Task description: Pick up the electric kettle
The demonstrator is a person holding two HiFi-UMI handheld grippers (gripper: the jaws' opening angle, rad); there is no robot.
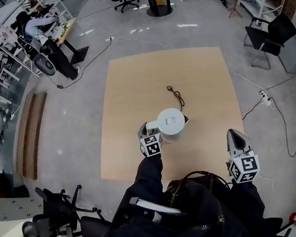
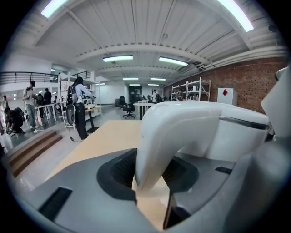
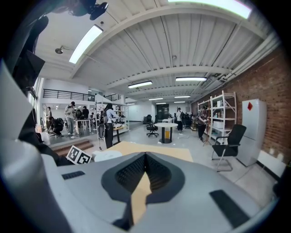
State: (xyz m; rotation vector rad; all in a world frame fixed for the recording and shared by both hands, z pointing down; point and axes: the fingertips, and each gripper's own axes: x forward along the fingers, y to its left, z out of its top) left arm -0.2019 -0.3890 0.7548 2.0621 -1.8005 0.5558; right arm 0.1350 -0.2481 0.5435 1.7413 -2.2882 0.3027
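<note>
We are clamping our left gripper (image 1: 146, 129) on the handle (image 2: 159, 145) of the kettle (image 1: 171, 122), ready for lifting; our right gripper (image 1: 235, 133) is hanging closed, empty, well aside.

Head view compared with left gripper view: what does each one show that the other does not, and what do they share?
Only the head view shows the electric kettle from above, its cord lying on the tan board, and the right hand-held gripper. Only the left gripper view shows the kettle's handle between the jaws of the left hand-held gripper, the pads apparently pressing on it, and a brick wall. Both show the kettle, the board and the left hand-held gripper.
</note>
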